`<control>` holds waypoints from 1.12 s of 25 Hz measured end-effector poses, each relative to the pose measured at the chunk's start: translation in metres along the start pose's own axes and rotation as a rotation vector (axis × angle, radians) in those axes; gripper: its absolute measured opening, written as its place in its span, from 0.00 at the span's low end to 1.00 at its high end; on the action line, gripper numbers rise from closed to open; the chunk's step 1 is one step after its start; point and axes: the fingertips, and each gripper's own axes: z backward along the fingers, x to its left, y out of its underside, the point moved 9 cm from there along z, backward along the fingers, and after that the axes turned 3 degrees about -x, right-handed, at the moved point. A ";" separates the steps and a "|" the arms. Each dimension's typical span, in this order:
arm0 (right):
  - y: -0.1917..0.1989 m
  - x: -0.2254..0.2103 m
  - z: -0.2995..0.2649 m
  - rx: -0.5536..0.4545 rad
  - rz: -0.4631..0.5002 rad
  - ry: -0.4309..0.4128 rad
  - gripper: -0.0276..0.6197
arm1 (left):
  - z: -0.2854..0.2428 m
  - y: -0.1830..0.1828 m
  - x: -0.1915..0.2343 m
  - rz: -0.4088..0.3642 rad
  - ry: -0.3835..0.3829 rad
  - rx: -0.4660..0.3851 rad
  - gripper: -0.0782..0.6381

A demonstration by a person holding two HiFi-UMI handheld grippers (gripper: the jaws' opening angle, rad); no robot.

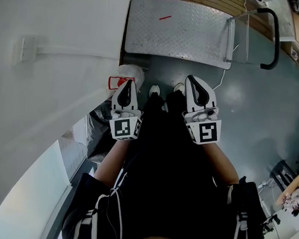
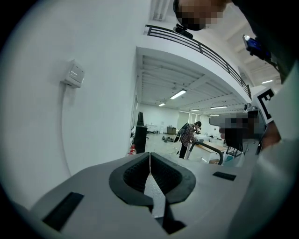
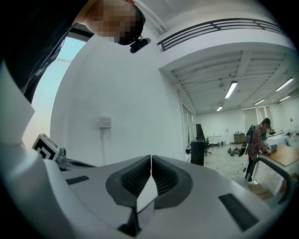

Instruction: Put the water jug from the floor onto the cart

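The water jug (image 1: 128, 74) stands on the floor by the wall, just in front of the cart's near edge. It is pale with a red label, and my left gripper partly hides it. The cart (image 1: 175, 29) is a low diamond-plate platform with a black handle (image 1: 273, 38) at its right end. My left gripper (image 1: 126, 85) is held over the jug, shut with nothing in it; in the left gripper view its jaws (image 2: 150, 158) meet. My right gripper (image 1: 193, 80) is beside it, also shut and empty, its jaws (image 3: 151, 159) closed together.
A white wall with a switch box (image 1: 27, 48) runs along the left. My shoes (image 1: 155, 90) stand between the grippers. Dark bags (image 1: 96, 123) lie by the wall. A person in a plaid shirt (image 2: 188, 136) stands far off at a table.
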 end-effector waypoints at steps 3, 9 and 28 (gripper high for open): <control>0.001 -0.002 -0.002 0.005 -0.003 -0.028 0.07 | -0.003 0.014 0.003 0.016 -0.010 0.038 0.13; 0.003 -0.001 -0.003 -0.009 0.003 -0.061 0.07 | -0.011 0.074 0.011 0.019 -0.016 0.220 0.14; 0.014 0.015 0.003 0.035 0.004 0.001 0.07 | -0.032 0.258 0.066 -0.001 0.061 0.801 0.34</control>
